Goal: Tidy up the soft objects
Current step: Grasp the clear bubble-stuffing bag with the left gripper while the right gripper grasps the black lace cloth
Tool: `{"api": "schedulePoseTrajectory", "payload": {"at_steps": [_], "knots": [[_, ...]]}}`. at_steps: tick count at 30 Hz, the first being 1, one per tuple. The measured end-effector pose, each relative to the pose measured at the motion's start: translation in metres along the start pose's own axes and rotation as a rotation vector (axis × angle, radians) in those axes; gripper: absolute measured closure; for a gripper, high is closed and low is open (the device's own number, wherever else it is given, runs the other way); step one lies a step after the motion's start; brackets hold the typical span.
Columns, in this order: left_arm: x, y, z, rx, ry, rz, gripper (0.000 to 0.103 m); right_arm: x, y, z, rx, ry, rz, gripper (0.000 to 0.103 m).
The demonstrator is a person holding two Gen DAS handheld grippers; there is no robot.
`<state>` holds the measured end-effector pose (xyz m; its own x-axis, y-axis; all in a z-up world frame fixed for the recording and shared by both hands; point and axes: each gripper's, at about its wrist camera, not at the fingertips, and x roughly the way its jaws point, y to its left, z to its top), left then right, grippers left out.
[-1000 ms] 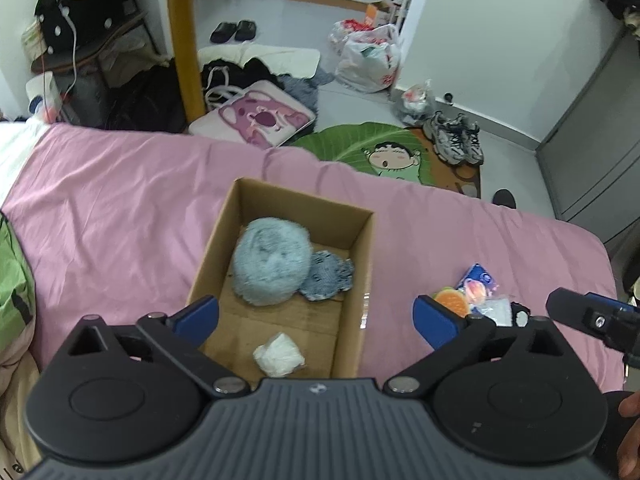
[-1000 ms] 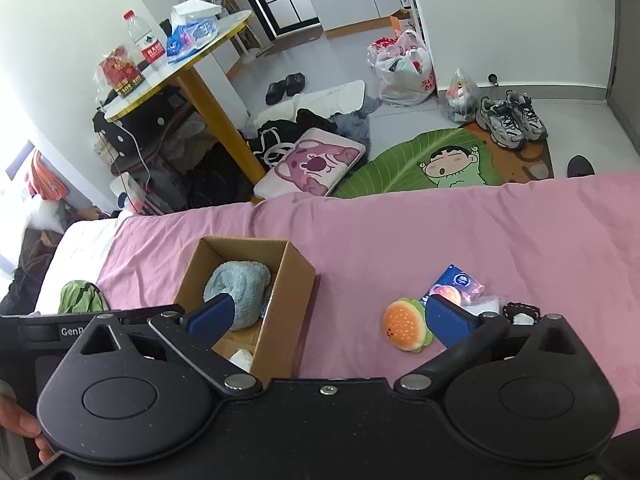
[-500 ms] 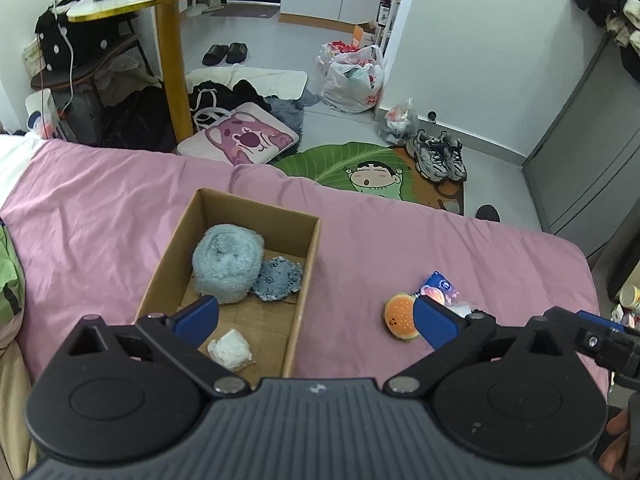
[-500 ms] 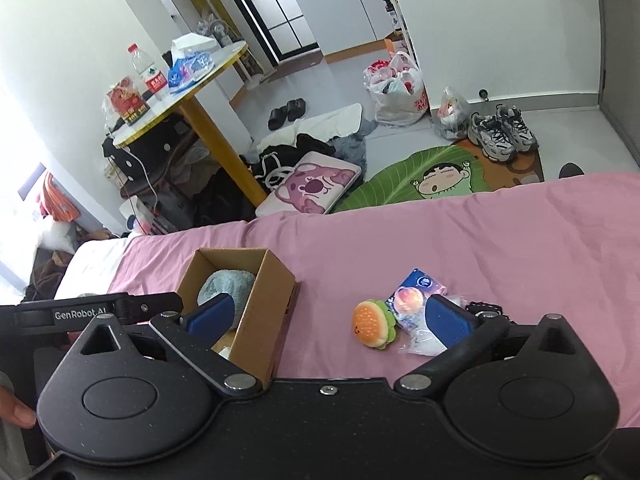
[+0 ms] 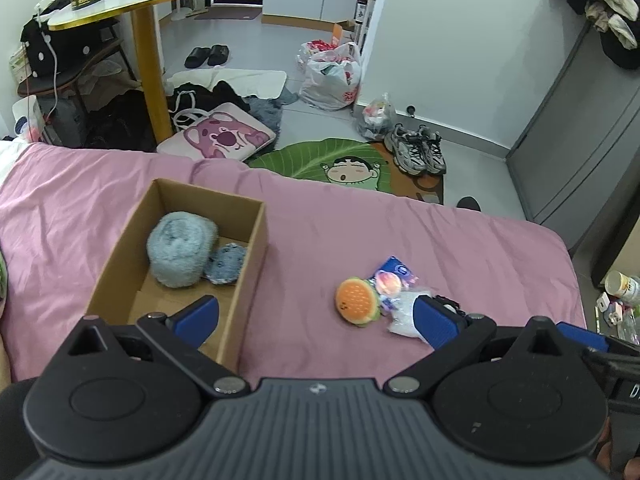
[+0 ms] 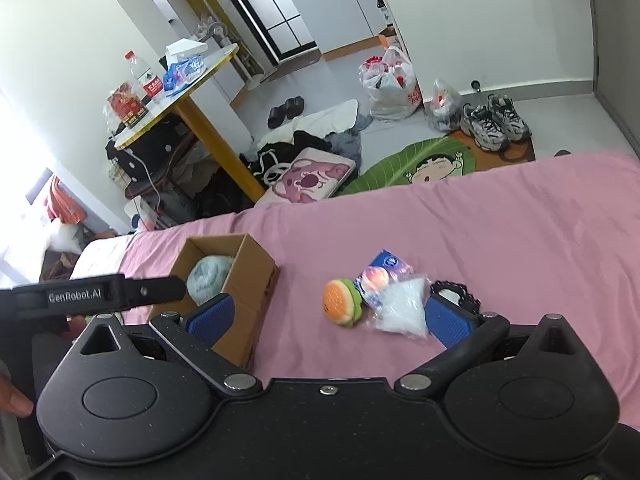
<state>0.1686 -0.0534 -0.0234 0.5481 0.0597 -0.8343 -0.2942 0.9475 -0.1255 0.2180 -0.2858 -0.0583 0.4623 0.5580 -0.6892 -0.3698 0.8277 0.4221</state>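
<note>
An open cardboard box (image 5: 256, 240) (image 6: 256, 276) sits on the pink bedsheet (image 5: 360, 224). Inside lie a fluffy blue-grey ball (image 5: 180, 252) (image 6: 208, 276) and a small blue patterned pouch (image 5: 226, 264). To its right on the sheet lie a burger plush (image 5: 357, 301) (image 6: 340, 300), a peach toy on a blue packet (image 5: 390, 280) (image 6: 378, 276), a clear plastic bag (image 6: 402, 306) and a black scrunchie (image 6: 458, 292). My left gripper (image 5: 316, 320) hangs open above the sheet, between box and toys. My right gripper (image 6: 328, 316) is open too, with the burger plush between its fingers' line but farther off.
Beyond the bed's far edge the floor holds a pink bear cushion (image 5: 224, 138), a green leaf rug (image 5: 332, 160), sneakers (image 5: 418, 152) and plastic bags (image 5: 330, 76). A yellow-legged table (image 5: 148, 64) stands at the left. A grey cabinet (image 5: 580, 140) rises on the right.
Both grippers have pulled back and up from the box; the left view shifted right, so the burger plush and packets now sit near its centre. A white wad earlier seen in the box is now hidden.
</note>
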Motion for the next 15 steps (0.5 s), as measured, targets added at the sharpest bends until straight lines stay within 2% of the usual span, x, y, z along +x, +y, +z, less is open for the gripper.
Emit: {"api": "schedulePoseTrajectory", "payload": {"at_steps": [8, 15], "knots": [[0.002, -0.026, -0.005, 0.011, -0.017, 0.014, 0.001, -0.009, -0.028, -0.007, 0.033, 0.001, 0.029, 0.001], [0.013, -0.049, -0.013, 0.034, 0.025, 0.047, 0.001, -0.012, -0.05, -0.01, 0.071, 0.015, 0.039, 0.001]]}}
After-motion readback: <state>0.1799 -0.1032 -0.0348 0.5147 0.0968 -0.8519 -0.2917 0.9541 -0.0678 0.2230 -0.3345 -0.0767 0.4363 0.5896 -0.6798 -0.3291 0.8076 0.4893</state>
